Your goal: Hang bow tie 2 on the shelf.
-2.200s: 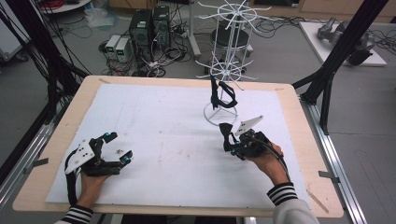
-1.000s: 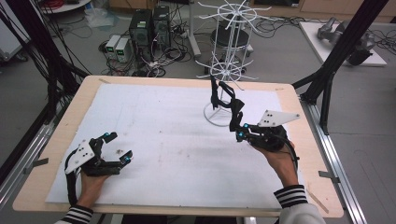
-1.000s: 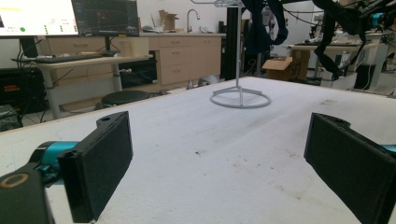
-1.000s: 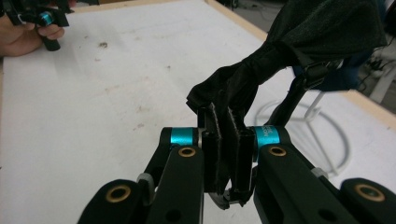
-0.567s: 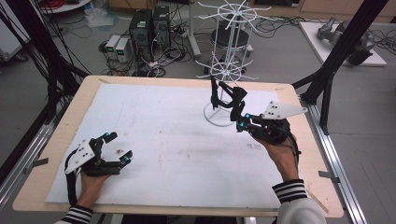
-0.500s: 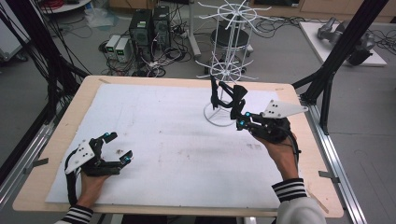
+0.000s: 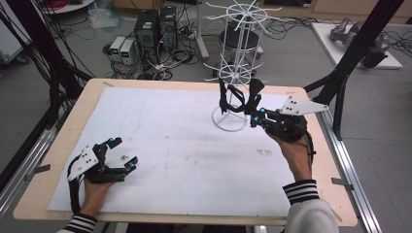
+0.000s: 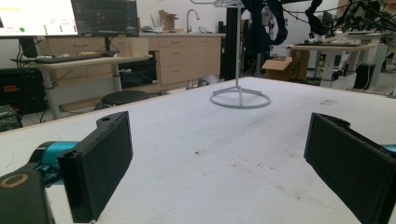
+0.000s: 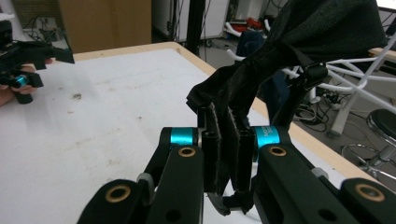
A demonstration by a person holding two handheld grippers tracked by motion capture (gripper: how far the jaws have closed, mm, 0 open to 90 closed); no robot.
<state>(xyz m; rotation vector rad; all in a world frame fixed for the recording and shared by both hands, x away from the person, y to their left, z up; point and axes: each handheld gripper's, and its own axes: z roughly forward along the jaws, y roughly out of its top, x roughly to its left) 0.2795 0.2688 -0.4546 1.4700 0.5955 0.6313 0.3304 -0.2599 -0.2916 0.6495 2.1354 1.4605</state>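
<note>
A black strap (image 9: pixel 280 51) is held pinched between the closed jaws of the right gripper (image 7: pixel 256 118) just beside the white wire rack (image 7: pixel 236 73), its length running up toward the rack's arms, while the left gripper (image 7: pixel 121 154), wide open, rests well apart from the rack.

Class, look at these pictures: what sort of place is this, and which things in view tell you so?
Probably a robotics lab or workshop. Desktop computers with tangled cables sit on the floor behind the table, a monitor stands on a workbench, and the right gripper clamps a black fabric item.
</note>
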